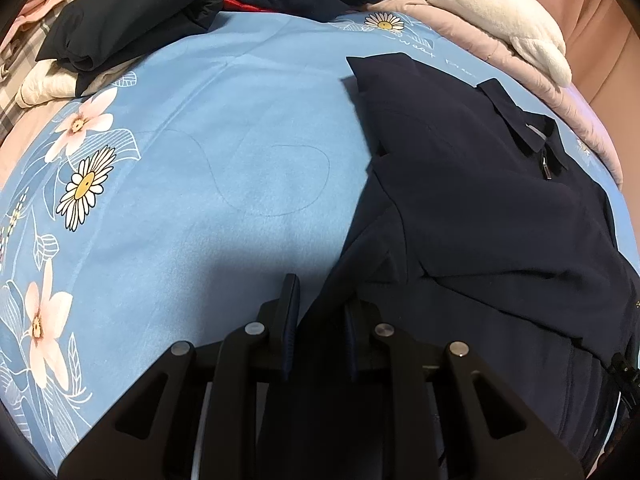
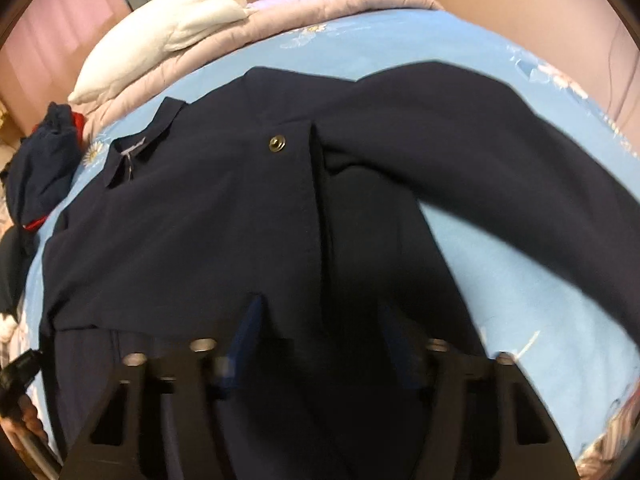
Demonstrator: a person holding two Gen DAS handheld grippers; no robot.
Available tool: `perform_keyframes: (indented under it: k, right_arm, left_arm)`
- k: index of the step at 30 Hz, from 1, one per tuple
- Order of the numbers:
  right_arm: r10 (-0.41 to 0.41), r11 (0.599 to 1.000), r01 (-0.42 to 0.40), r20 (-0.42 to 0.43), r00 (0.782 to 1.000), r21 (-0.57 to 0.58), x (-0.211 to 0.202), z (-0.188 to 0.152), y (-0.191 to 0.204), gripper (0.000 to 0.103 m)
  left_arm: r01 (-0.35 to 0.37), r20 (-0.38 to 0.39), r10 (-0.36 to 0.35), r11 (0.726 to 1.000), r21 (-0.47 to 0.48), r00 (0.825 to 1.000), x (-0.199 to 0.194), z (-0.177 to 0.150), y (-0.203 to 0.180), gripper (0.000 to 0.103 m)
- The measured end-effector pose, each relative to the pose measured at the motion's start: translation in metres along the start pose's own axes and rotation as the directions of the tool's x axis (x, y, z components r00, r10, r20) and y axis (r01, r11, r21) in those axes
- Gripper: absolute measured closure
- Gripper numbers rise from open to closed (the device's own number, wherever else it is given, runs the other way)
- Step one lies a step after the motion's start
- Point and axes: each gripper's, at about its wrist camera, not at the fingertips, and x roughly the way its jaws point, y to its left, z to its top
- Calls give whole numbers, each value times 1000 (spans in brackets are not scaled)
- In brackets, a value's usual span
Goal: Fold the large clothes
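My left gripper tilts steeply down over the bed, its jaws drawn close and clamped on a fold of the dark navy woven jacket that rises between the blue-padded fingers. To its left lies the light blue bedsheet with printed daisies and pink flowers, smooth and flat, faintly creased. At the far edge I see a heap of dark crumpled clothes, and beside it to the right a cream fleecy blanket on a pale pink quilted duvet.

The jacket sits spread on the right part of the sheet, collar away from me.

My right gripper also points steeply down, low over the jacket's front; its jaws stand apart, cloth lying between them, and I see no pad pressing on it. A brass snap button sits on the placket. One sleeve stretches out to the right across the sheet.
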Motion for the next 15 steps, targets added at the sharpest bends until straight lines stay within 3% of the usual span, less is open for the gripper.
perform_keyframes:
  k: [1,2,4,9,15]
  right_arm:
    - [36,999,-36,-1,999,-1,0,0,0,74]
    - [48,999,-48,-8,999,-4,-1,1,1,78]
    - [-10,999,11,45,999,-30,-11,5,5,97]
    - [23,998,-14,142,990,-63,-43,13,12,98]
    - [14,998,-6,155,988,-56,-46,11,9,99]
  left_arm:
    - [-2,0,2,1000,1,1000,0,0,0,82]
    - [-2,-1,2,1000,0,1000,0,0,0,82]
    - [-3,-2,3,1000,-3,1000,1,1,0,82]
    - [-8,0,8,1000,2,1000,1,0,-1,81]
    - [-6,-3,6,1000,-1,1000,2,1,2,81]
